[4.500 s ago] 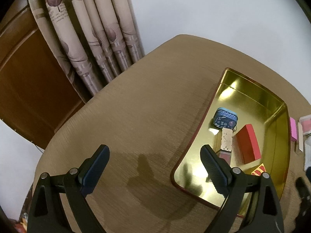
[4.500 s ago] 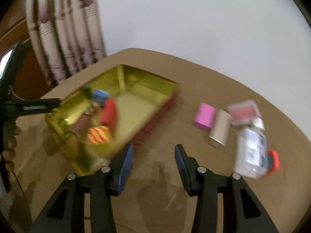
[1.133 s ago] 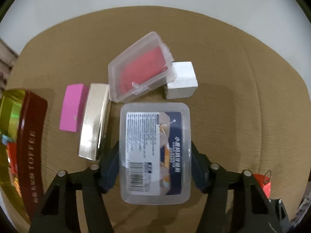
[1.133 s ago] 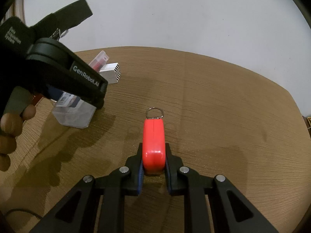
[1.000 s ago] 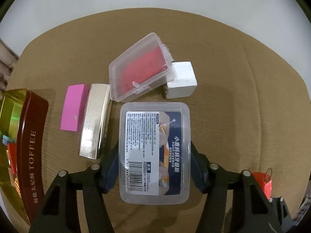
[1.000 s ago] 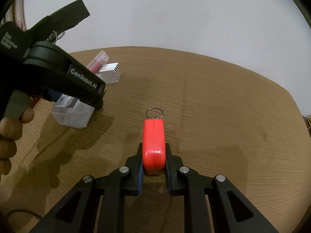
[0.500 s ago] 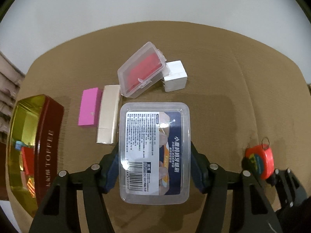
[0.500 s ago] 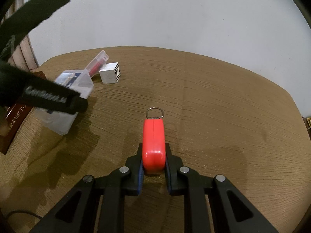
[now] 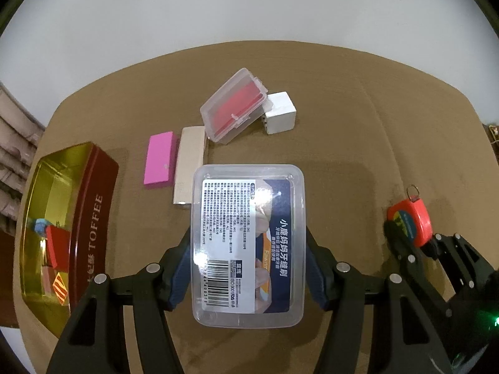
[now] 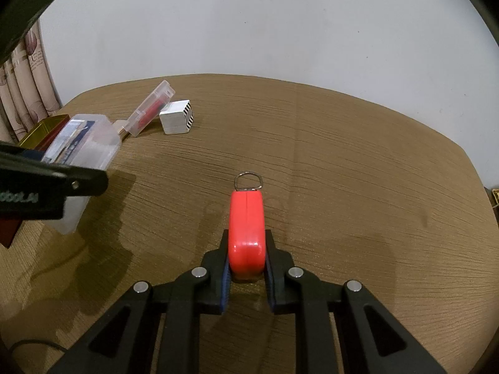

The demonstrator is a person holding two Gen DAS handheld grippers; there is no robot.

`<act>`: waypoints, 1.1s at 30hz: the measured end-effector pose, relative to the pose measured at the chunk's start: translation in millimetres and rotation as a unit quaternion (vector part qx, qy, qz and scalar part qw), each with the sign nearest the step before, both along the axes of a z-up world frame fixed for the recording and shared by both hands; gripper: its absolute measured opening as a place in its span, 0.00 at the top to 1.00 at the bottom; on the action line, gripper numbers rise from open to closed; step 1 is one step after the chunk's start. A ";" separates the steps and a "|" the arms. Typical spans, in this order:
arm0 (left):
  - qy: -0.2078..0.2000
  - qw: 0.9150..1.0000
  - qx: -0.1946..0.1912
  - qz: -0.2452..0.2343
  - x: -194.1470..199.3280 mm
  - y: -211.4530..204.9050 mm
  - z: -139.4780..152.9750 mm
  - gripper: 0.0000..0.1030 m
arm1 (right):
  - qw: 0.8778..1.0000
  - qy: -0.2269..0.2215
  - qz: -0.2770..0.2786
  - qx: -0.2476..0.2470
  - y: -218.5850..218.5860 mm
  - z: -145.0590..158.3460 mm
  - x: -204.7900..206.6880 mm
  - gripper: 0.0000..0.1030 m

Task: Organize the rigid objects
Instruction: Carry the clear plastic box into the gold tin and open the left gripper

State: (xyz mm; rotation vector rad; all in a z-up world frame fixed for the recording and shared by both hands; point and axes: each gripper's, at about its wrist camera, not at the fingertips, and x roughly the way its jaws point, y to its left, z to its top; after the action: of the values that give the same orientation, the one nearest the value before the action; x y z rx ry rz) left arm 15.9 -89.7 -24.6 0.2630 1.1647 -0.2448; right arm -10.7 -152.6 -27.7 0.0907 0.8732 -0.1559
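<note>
The left gripper point(image 9: 248, 268) pinches a clear labelled plastic box point(image 9: 248, 243) between its fingers point(image 9: 179, 274), clear of the table point(image 9: 343, 118). Beyond the fingertips lie a beige bar point(image 9: 188, 165) and pink block point(image 9: 159, 159); the toffee tin point(image 9: 93, 212) stands left of the fingers. The right gripper point(image 10: 247, 268) clamps a red tape measure point(image 10: 246, 227), ring end pointing forward beyond its fingertips.

The surface point(image 10: 343, 162) looks like matt woven cloth with a fine ribbed grain. The clear box point(image 9: 248, 243) is glossy see-through plastic with a printed paper label. The toffee tin point(image 9: 93, 218) is metal, mirror-bright gold inside. The tape measure point(image 10: 246, 227) is smooth shiny red plastic with a metal ring point(image 10: 248, 180).
</note>
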 end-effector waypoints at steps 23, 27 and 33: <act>-0.020 0.999 -0.025 0.037 0.3 79.3 44.1 0.44 | 1.000 0.000 -0.001 -0.004 0.7 -0.2 -0.3 0.83; -0.026 0.998 -0.030 0.055 4.5 103.0 54.7 0.44 | 1.000 0.000 -0.001 -0.003 0.9 -0.2 -0.3 0.83; -0.037 0.995 -0.019 0.088 18.7 142.9 57.1 0.44 | 1.000 0.001 -0.001 -0.004 1.1 0.2 0.1 0.83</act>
State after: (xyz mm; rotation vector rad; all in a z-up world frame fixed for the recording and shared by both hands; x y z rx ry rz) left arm 34.5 53.2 32.5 0.1344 1.1016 -0.1009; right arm -10.6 -151.6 -27.5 0.0835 0.8735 -0.1620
